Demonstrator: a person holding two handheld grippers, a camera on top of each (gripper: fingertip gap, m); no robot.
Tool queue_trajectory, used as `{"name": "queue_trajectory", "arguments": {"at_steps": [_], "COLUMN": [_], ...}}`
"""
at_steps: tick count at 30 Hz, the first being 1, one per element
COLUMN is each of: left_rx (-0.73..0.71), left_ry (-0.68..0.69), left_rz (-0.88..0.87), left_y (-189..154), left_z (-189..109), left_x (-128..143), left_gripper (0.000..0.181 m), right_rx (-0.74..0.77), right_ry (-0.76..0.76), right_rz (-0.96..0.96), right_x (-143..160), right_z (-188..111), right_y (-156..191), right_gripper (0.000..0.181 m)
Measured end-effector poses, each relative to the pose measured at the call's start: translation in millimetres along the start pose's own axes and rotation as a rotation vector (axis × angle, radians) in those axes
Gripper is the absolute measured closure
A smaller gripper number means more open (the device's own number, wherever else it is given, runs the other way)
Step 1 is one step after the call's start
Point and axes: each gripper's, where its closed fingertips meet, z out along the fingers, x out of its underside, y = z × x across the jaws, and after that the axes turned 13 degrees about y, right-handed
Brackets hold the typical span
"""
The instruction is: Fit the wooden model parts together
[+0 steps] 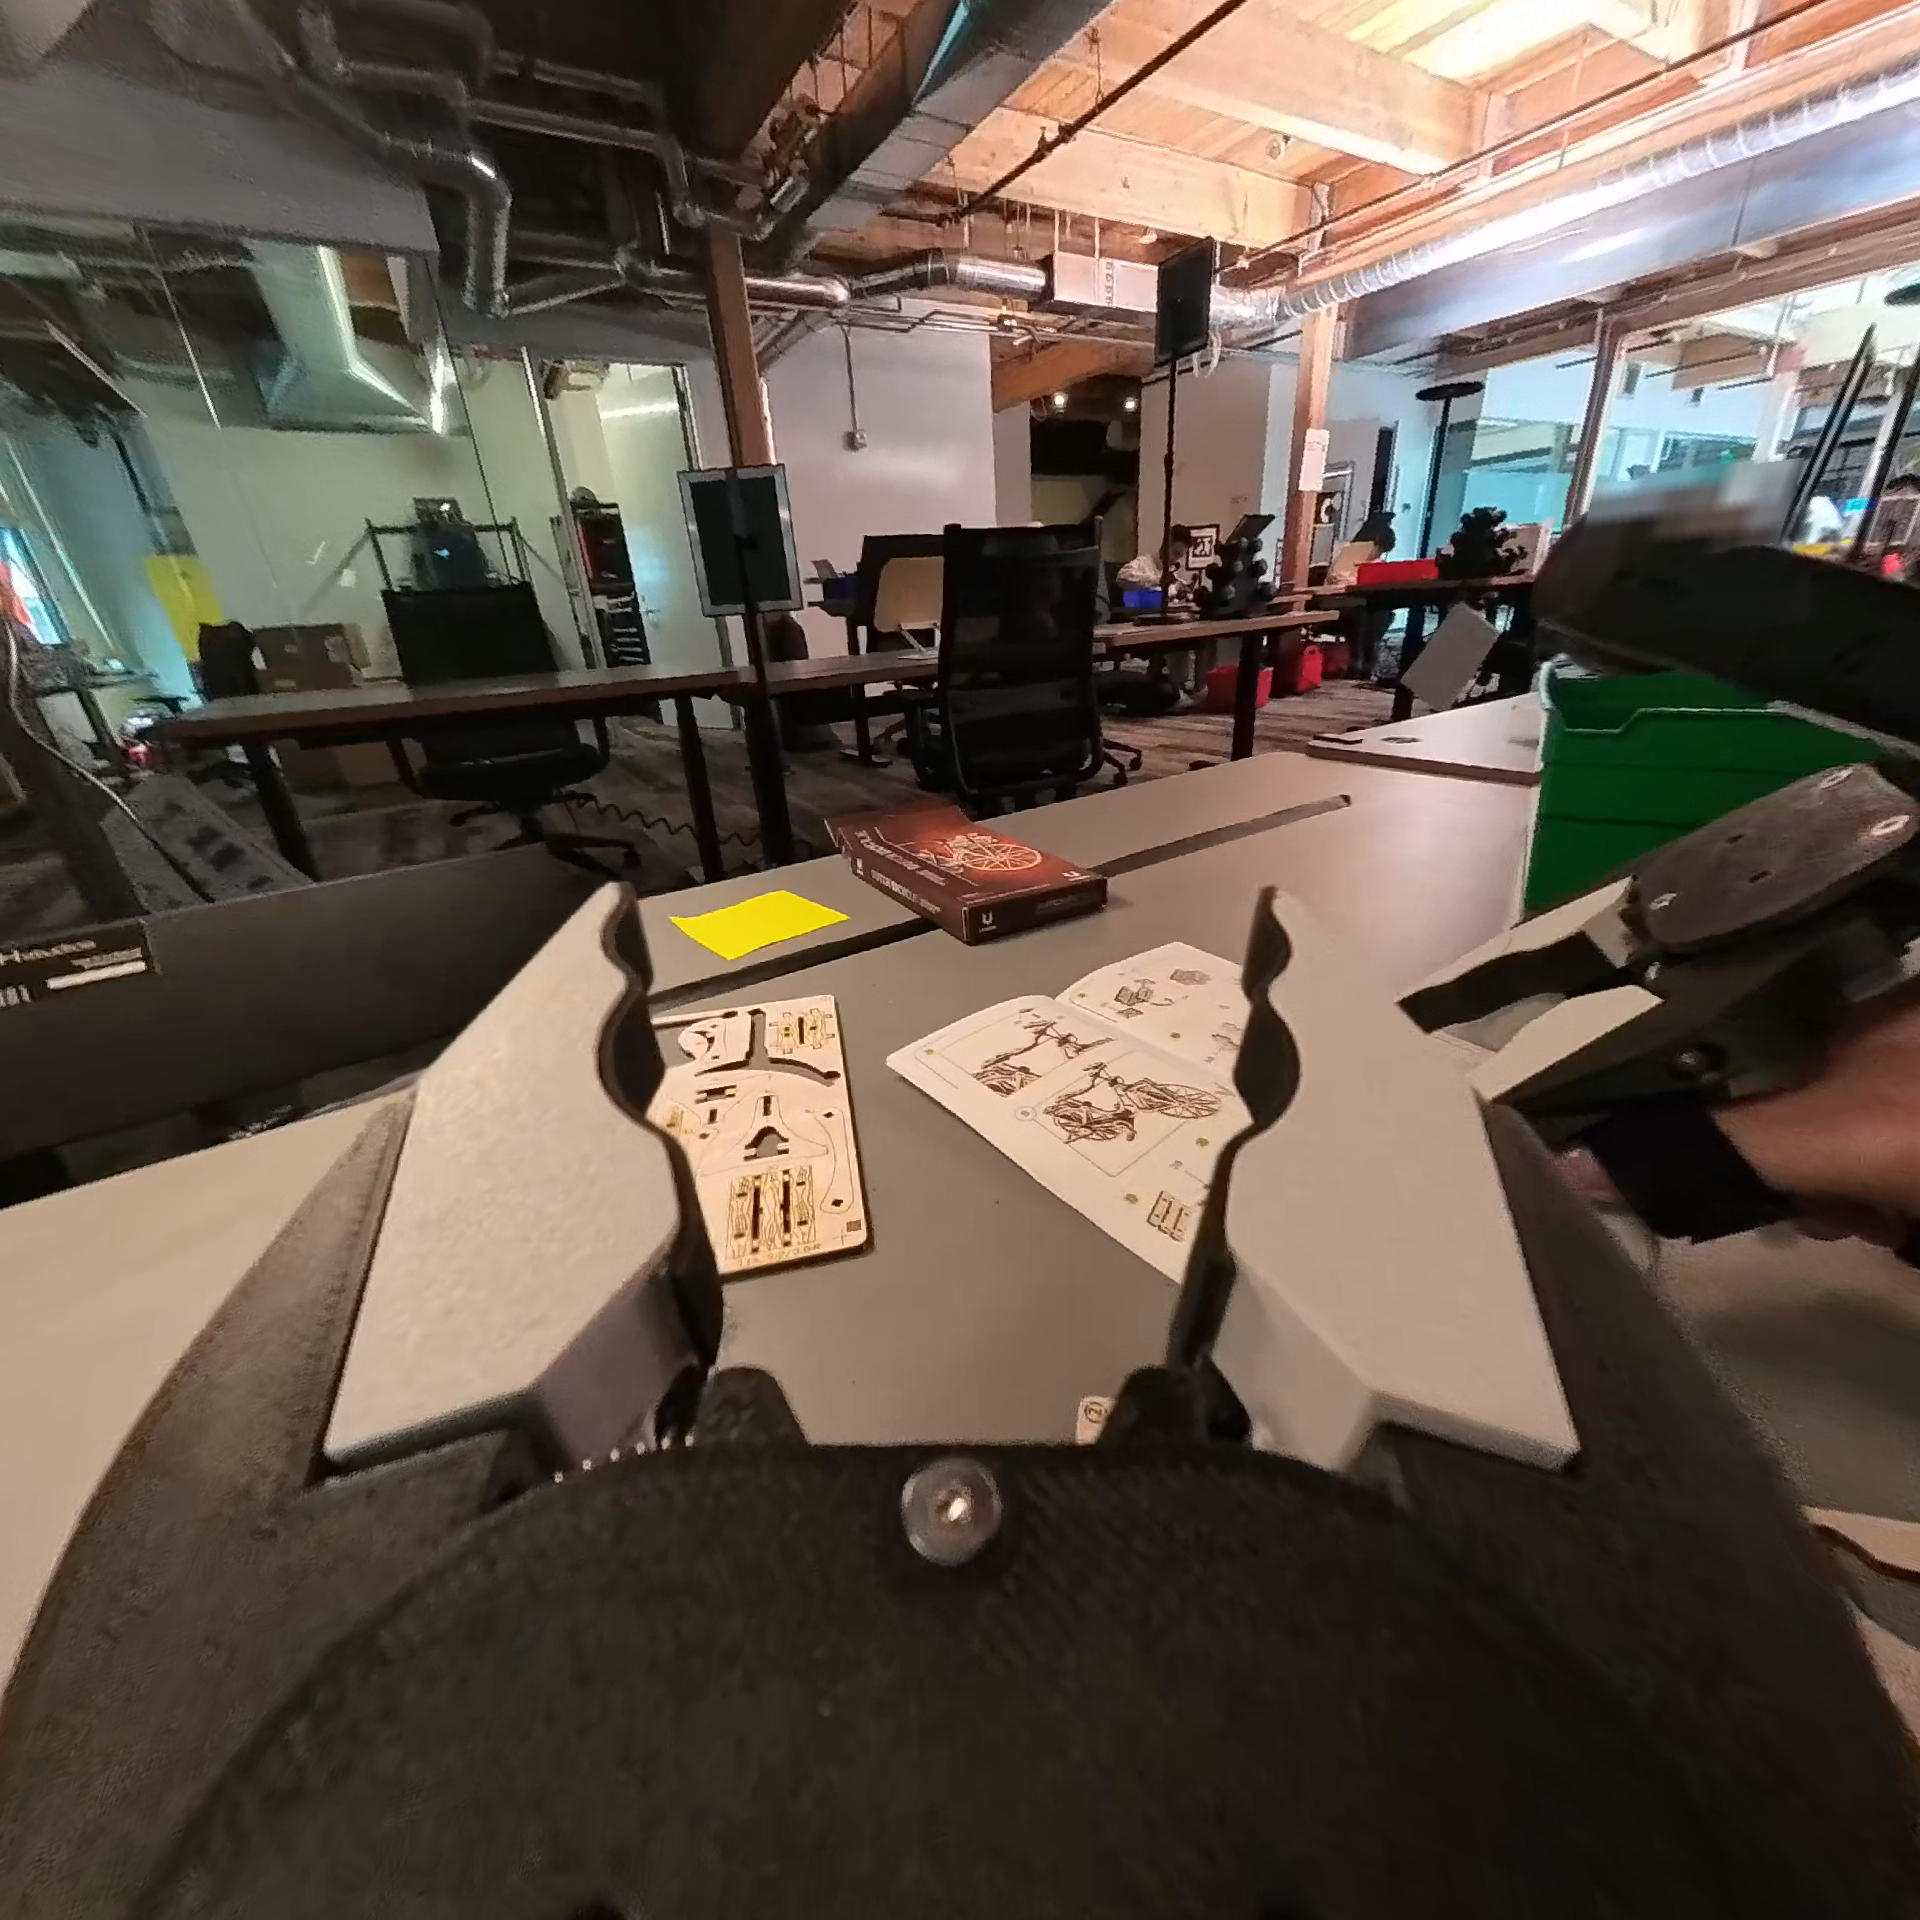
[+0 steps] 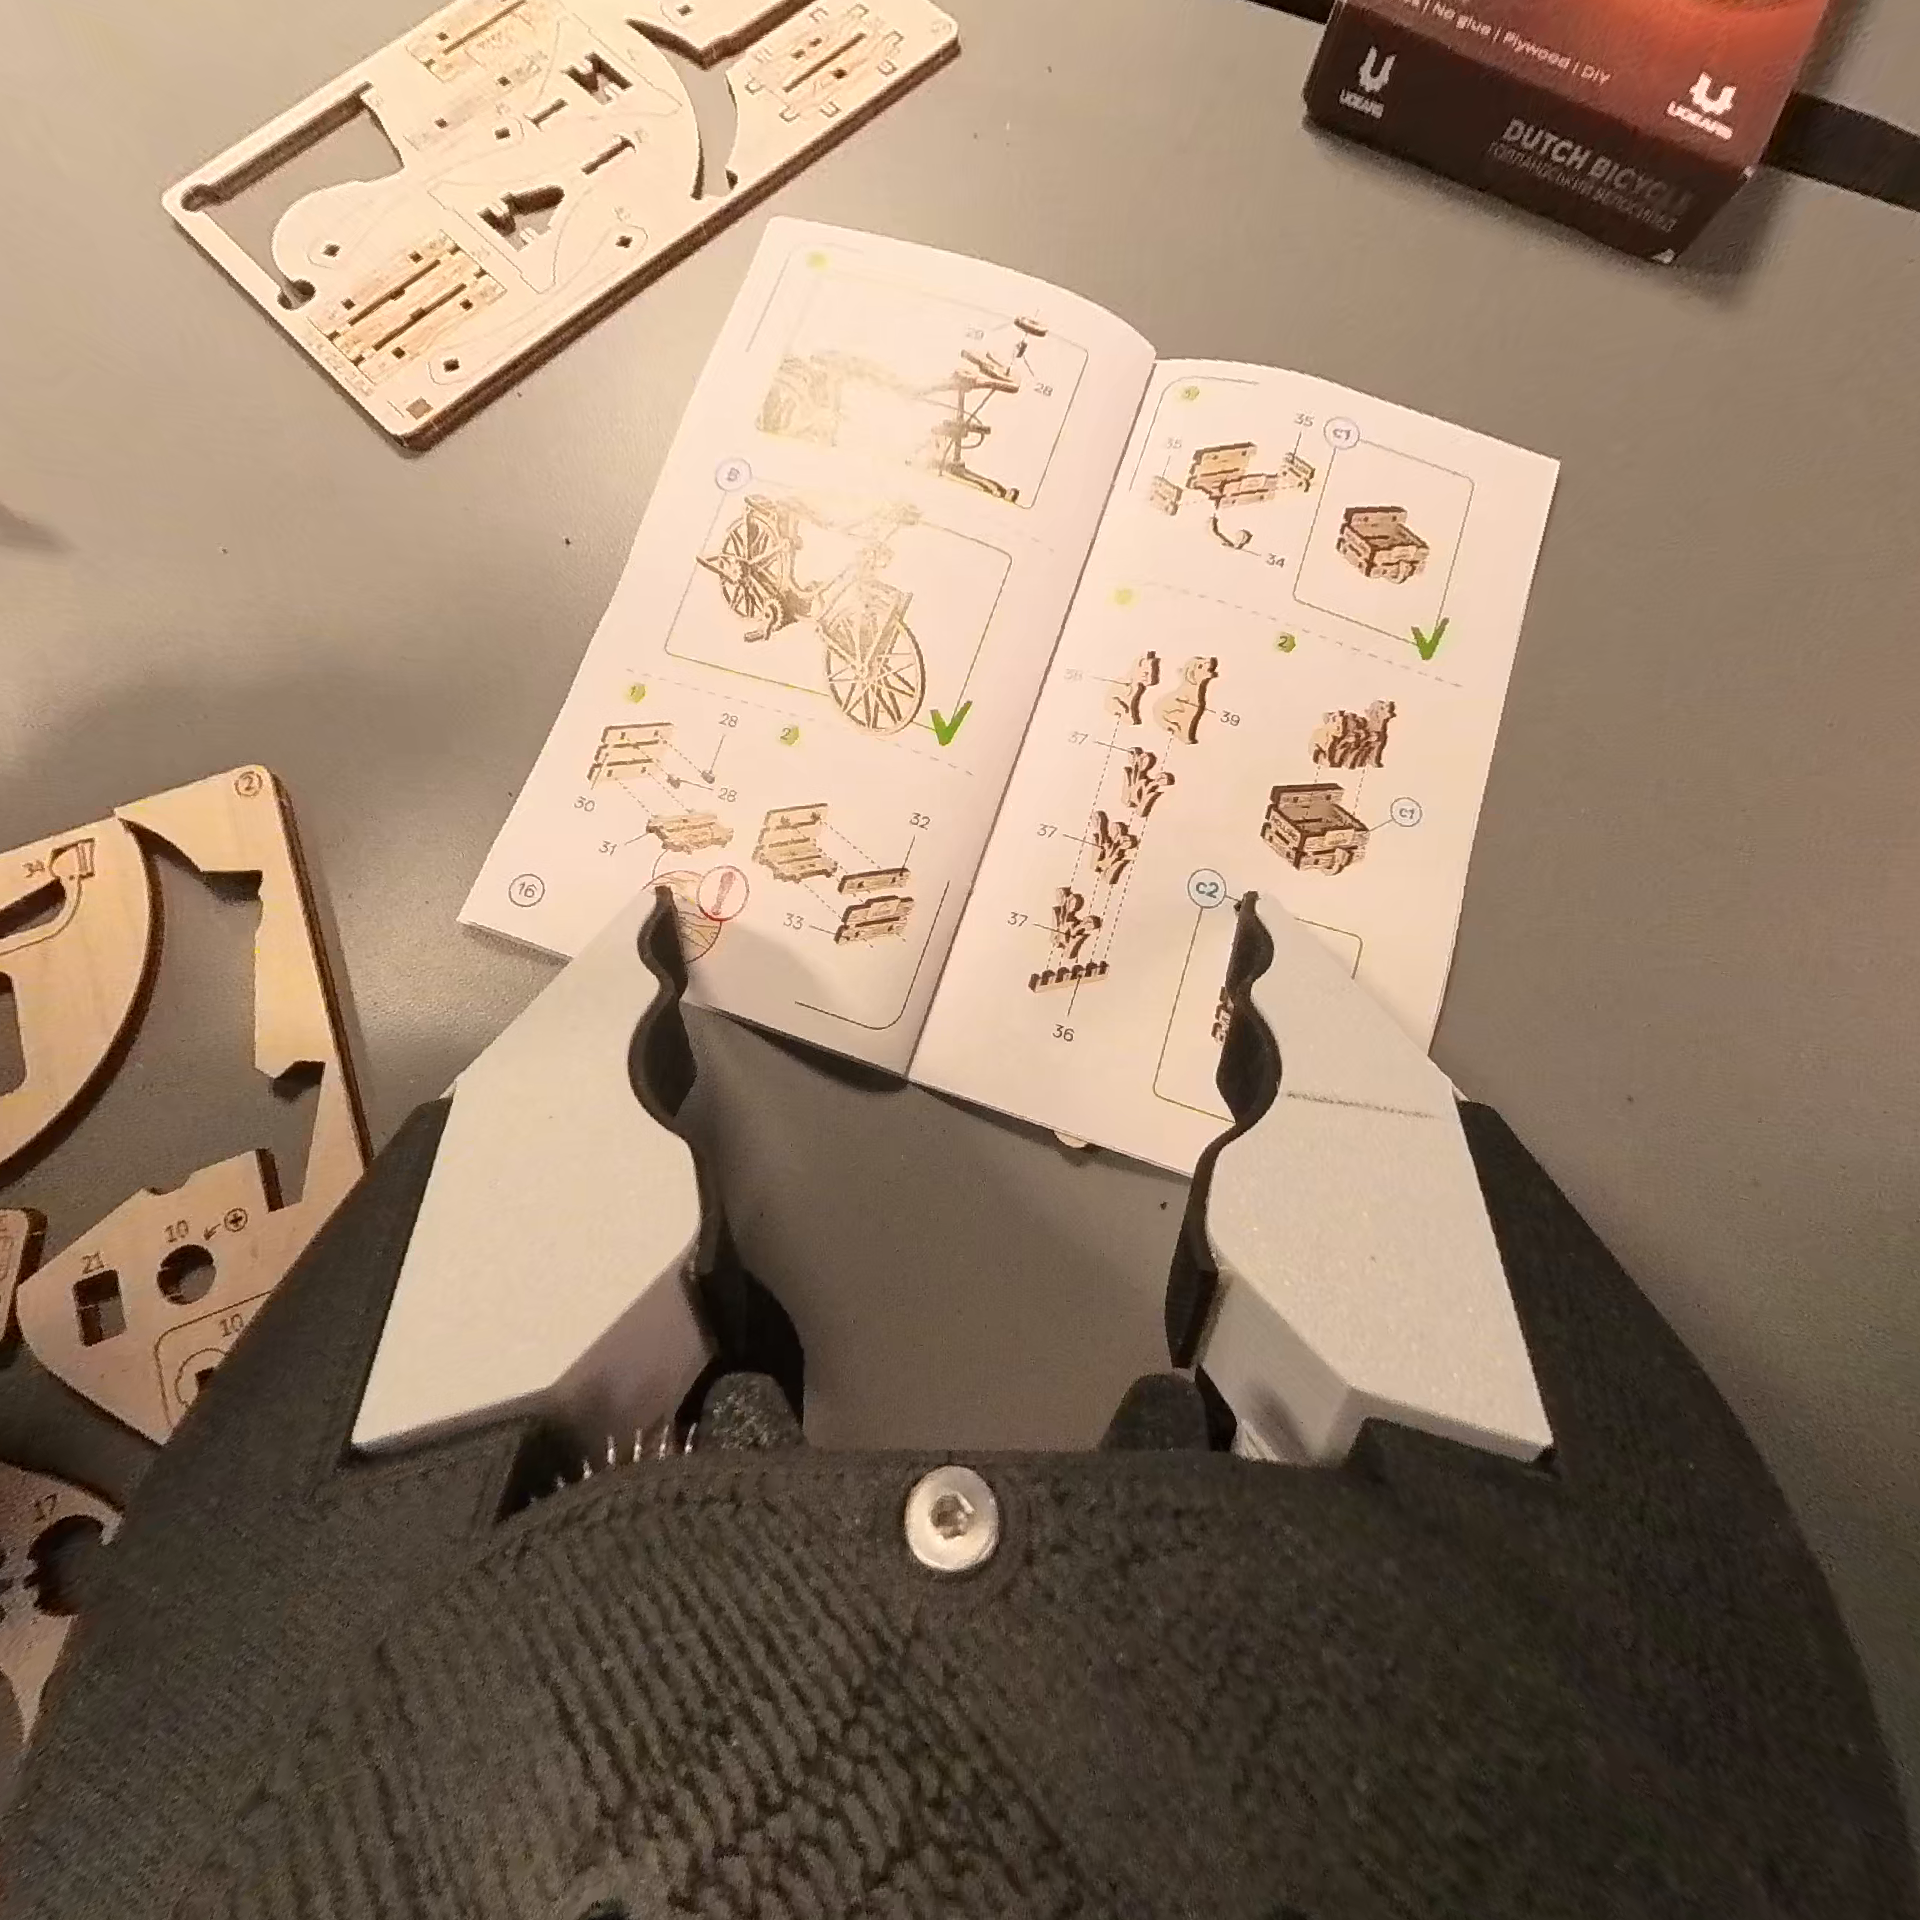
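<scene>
A laser-cut wooden parts sheet (image 1: 774, 1127) lies flat on the grey table, with several cut-outs; it also shows in the right wrist view (image 2: 540, 208) at the top left. A second wooden sheet (image 2: 156, 1049) lies at the left edge of the right wrist view, partly hidden by the gripper body. An open instruction booklet (image 1: 1081, 1091) (image 2: 1018, 665) lies between them. My left gripper (image 1: 945, 914) is open and empty, held above the table. My right gripper (image 2: 956, 904) is open and empty, hovering over the booklet's near edge; it also shows in the left wrist view (image 1: 1704, 966) at the right.
A dark model box (image 1: 966, 873) (image 2: 1538, 114) lies at the far side of the table (image 1: 987, 1340). A yellow sticky note (image 1: 758, 922) lies to its left. A green bin (image 1: 1662, 779) stands at the right. Office desks and chairs stand beyond.
</scene>
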Motion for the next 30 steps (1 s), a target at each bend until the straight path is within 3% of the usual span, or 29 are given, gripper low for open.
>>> {"name": "queue_trajectory", "arguments": {"at_steps": [9,12,30], "left_rx": [0.016,0.055,-0.020], "left_ry": [0.006,0.005,-0.067], "left_rz": [-0.029,-0.052,-0.184], "left_y": [2.3,0.4,28.2], "left_z": [0.9,1.6,-12.0], "left_x": [2.1,2.8,-3.0], "left_gripper": [0.068,0.077,0.088], "right_rx": [-0.003,-0.003,-0.014], "right_ry": [-0.004,-0.005,-0.012], "right_rz": [-0.004,-0.005,-0.016], "right_x": [-0.3,-0.4,-0.1], "right_z": [0.1,0.0,-0.3], "right_y": [-0.3,-0.3,-1.4], "right_gripper": [0.078,0.077,0.079]}}
